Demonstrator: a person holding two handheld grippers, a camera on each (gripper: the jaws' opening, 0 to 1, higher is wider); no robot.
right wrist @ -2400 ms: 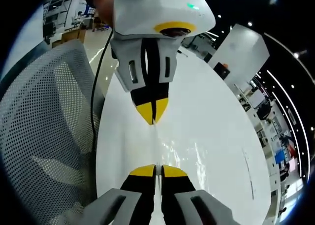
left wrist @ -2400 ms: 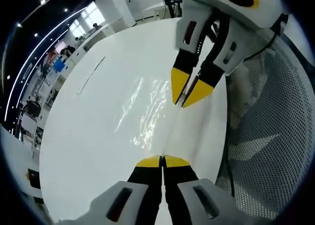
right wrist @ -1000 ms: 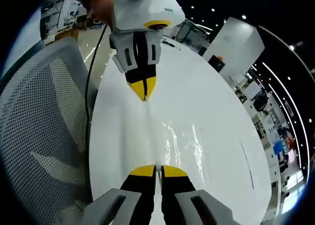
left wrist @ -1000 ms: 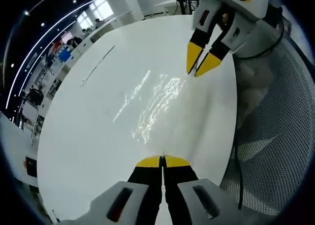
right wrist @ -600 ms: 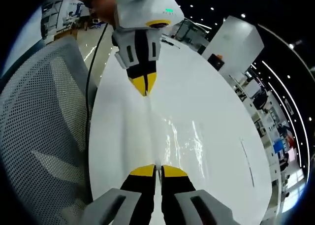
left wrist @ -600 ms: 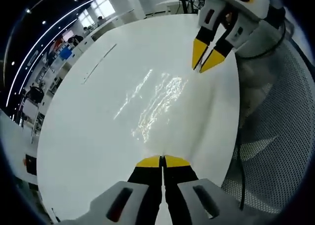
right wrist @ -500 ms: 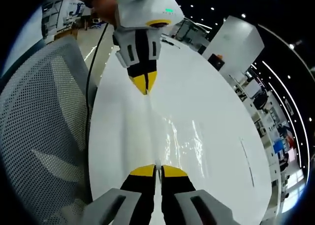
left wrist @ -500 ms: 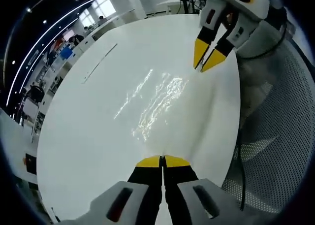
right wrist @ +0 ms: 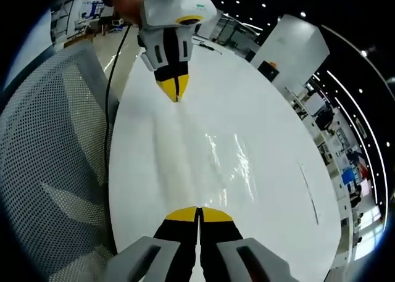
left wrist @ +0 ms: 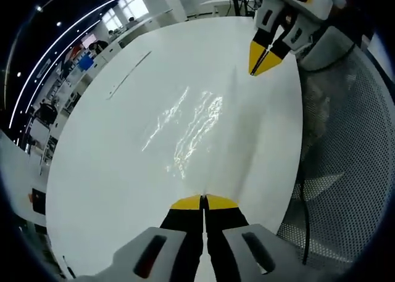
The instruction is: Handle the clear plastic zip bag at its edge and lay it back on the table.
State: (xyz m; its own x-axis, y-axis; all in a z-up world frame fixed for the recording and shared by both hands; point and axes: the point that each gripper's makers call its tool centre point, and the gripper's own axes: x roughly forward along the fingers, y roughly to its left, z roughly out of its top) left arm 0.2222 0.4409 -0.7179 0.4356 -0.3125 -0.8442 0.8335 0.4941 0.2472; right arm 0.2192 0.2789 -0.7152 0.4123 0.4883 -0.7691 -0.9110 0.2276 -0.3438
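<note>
The clear plastic zip bag (left wrist: 192, 126) is spread low over the white table (left wrist: 111, 171), showing mostly as glints and a faint crease along its near edge. At the bottom of the left gripper view, my left gripper (left wrist: 203, 202) is shut on that edge. My right gripper (left wrist: 265, 58) comes in at the top right with its yellow tips together on the far end of the same edge. In the right gripper view the bag (right wrist: 227, 160) runs from my right gripper (right wrist: 199, 215), shut at the bottom, up to the left gripper (right wrist: 173, 87), also shut.
A grey mesh chair (left wrist: 345, 171) stands along the table's side, seen as the chair (right wrist: 49, 158) in the right gripper view. A thin dark line (left wrist: 129, 75) marks the table farther off. A black cable (right wrist: 114, 60) hangs beside the table edge. A hand (right wrist: 126, 4) holds the left gripper.
The two grippers have drawn farther apart along the bag's edge, and the bag lies flatter and more stretched. The right gripper's tips look closer together than before.
</note>
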